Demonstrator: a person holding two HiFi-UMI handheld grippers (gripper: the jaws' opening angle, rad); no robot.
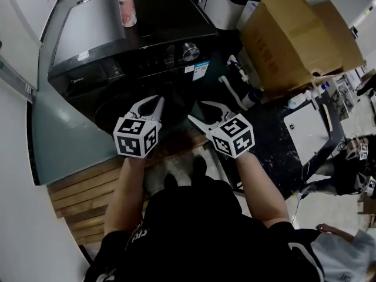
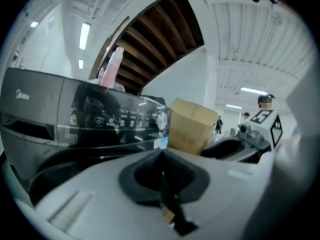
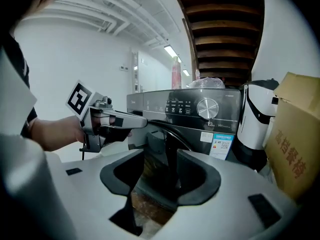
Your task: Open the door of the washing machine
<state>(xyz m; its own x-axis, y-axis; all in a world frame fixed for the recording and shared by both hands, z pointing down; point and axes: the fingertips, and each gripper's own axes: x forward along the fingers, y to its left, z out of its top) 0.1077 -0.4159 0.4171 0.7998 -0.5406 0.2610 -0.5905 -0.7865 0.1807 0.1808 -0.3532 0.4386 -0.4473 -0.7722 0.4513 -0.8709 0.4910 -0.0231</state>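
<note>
The black front-loading washing machine (image 1: pixel 147 16) stands ahead of me, with a silver knob (image 1: pixel 190 51) on its panel and its dark round door (image 1: pixel 111 107) below. My left gripper (image 1: pixel 151 101) hangs shut and empty in front of the door; its jaws meet in the left gripper view (image 2: pixel 161 156). My right gripper (image 1: pixel 197 110) is beside it, open. In the right gripper view (image 3: pixel 160 164) the door's dark curved rim (image 3: pixel 172 139) rises through the gap between the jaws, and the pads do not press on it. Whether the door stands ajar I cannot tell.
A pink bottle (image 1: pixel 126 4) stands on the machine's top. A big cardboard box (image 1: pixel 294 34) and a white appliance (image 3: pixel 255 119) crowd the right side. Wooden steps (image 1: pixel 82 192) and a pale wall (image 1: pixel 23 157) close in on the left.
</note>
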